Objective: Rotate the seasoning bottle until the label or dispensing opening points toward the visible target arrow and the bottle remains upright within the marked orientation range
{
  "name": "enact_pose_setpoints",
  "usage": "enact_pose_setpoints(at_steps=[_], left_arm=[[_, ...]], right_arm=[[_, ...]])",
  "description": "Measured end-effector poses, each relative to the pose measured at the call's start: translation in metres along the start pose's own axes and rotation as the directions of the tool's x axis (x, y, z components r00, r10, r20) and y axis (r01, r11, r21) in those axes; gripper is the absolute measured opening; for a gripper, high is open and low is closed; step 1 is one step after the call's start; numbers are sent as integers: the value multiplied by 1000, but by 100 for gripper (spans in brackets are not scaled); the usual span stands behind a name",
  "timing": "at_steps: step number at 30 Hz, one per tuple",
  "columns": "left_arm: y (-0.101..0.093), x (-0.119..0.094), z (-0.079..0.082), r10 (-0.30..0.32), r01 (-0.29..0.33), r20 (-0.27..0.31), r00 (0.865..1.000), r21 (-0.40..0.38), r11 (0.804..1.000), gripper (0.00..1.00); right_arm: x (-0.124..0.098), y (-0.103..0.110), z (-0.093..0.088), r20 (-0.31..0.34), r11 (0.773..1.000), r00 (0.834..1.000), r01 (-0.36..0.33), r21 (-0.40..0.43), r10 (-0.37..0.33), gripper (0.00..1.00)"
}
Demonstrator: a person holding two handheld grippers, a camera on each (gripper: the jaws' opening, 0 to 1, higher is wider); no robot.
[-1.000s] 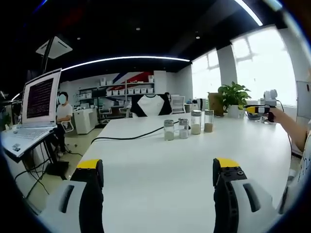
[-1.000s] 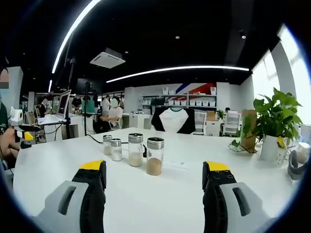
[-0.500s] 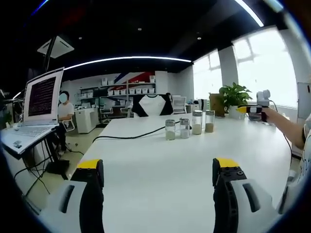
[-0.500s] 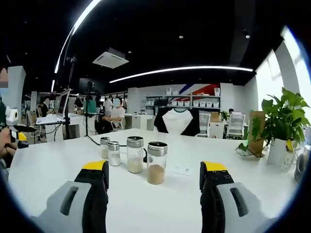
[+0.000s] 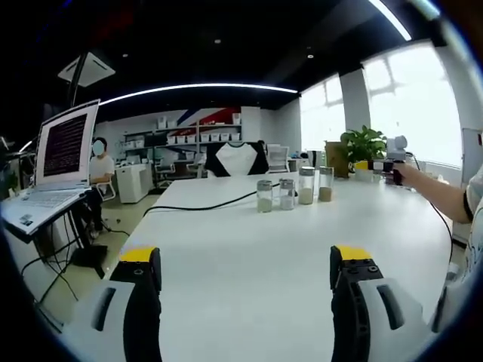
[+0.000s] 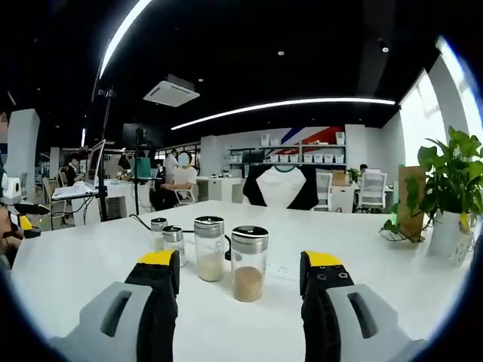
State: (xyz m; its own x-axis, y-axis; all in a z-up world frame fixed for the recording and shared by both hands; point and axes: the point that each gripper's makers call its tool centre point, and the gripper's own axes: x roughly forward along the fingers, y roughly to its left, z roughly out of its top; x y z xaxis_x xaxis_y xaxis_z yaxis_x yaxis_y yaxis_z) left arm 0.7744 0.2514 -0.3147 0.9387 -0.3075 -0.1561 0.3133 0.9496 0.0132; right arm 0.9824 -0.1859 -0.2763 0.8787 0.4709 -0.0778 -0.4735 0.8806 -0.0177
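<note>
Four glass seasoning bottles stand upright in a row on a white table [image 6: 83, 264], the nearest bottle [image 6: 249, 253] holding brown powder and framed between the parted jaws of the right gripper [image 6: 238, 264], which grasps nothing. The left gripper [image 5: 245, 256], jaws likewise spread and empty, hangs over bare tabletop well short of the row (a black cable [image 5: 196, 209] runs toward the bottles). A laptop [image 5: 56, 162] sits off to the side, a potted plant [image 6: 453, 181] beyond.

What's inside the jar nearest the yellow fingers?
The nearest seasoning bottle holds brown powder filling its bottom part, with clear glass above it. A metal lid covers the top, so any holes are hidden.
</note>
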Motion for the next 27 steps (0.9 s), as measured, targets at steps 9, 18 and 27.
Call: enact_pose_setpoints(at_steps=[9, 18, 27], left_arm=[[0, 1, 5, -3, 3, 5, 1000, 9, 1000, 98], [7, -6, 2, 19, -19, 1, 1000, 8, 1000, 98], [2, -2, -5, -1, 1, -18, 1000, 8, 1000, 98]], right_arm=[[25, -3, -3, 7, 999, 1000, 25, 31, -25, 55], [45, 1, -6, 0, 1000, 1000, 24, 6, -24, 53], [63, 6, -13, -18, 1000, 1000, 18, 12, -17, 51]])
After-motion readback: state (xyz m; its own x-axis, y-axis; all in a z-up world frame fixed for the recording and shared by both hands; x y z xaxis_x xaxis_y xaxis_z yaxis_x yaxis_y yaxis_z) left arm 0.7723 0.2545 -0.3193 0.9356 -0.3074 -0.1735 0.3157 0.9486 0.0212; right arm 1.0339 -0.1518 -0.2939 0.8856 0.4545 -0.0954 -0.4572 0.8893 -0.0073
